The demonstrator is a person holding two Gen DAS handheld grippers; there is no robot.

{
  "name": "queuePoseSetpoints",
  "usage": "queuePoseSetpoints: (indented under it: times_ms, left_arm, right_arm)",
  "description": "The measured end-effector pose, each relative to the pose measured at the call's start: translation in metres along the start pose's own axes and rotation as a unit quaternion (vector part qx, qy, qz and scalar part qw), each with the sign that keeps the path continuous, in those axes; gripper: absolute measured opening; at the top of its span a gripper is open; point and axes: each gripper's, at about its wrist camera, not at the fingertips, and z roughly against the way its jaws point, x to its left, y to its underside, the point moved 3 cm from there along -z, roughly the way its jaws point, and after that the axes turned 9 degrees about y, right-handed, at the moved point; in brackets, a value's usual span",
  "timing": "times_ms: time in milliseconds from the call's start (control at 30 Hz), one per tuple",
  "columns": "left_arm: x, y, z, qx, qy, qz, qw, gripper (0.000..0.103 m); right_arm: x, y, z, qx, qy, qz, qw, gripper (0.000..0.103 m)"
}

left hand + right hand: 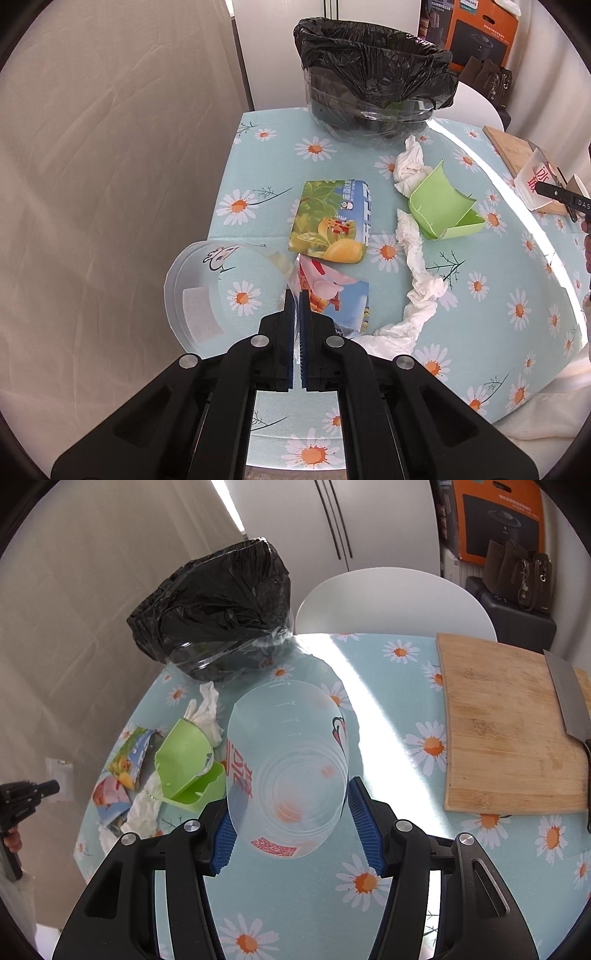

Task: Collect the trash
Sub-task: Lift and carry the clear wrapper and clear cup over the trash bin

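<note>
My left gripper (pixel 297 295) is shut on the thin wall of a clear plastic cup (pixel 207 280) with a cartoon print, which hangs to its left above the table. My right gripper (pixel 290 794) is shut on a second clear cup (pixel 291 746) with red print, its blue pads (pixel 364 823) against both sides. That cup also shows at the right edge of the left wrist view (pixel 535 184). A bin lined with a black bag (pixel 369 62) (pixel 214 605) stands at the table's far end. On the daisy cloth lie a flattened juice carton (pixel 332 221), a torn wrapper (pixel 340 295), a broken green box (pixel 439 206) and crumpled tissues (pixel 421 288).
A wooden cutting board (pixel 509 731) with a cleaver (pixel 569 698) on it lies at the table's right side. A white chair (pixel 388 598) stands behind the table. A beige curtain (pixel 110 184) hangs close on the left. Boxes and a bag (pixel 517 572) sit at the back right.
</note>
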Motion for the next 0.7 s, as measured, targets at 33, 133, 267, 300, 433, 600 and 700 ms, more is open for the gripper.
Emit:
queuePoseSetpoints:
  times_ms: [33,133,267,300,433,600,700]
  left_arm:
    - [-0.002,-0.005,0.004,-0.005,0.000,0.000,1.0000,0.003]
    - [-0.011,-0.018,0.012,-0.023,0.004,-0.006,0.9997,0.003]
    - [-0.025,-0.037,0.017,-0.029,0.005,-0.025,0.9993,0.003]
    - [-0.029,-0.042,0.019,-0.031,0.006,-0.031,0.9990,0.003]
    - [-0.040,-0.063,0.021,-0.050,0.020,-0.050,0.9973,0.003]
    - [-0.053,-0.089,0.016,-0.063,0.049,-0.076,0.9939,0.003]
    - [-0.060,-0.105,0.013,-0.072,0.067,-0.096,0.9906,0.003]
  right_arm:
    - [0.001,-0.002,0.003,-0.003,-0.005,-0.001,1.000,0.052]
    - [0.006,-0.007,0.015,-0.020,-0.001,0.017,1.000,0.052]
    - [0.009,-0.010,0.030,-0.032,-0.007,0.014,0.999,0.052]
    - [0.010,-0.010,0.033,-0.032,-0.008,0.015,0.999,0.052]
    - [0.015,-0.011,0.048,-0.041,0.007,0.038,0.998,0.052]
    - [0.018,-0.014,0.071,-0.070,0.017,0.027,0.997,0.052]
    - [0.026,-0.017,0.080,-0.081,0.023,0.045,0.995,0.052]
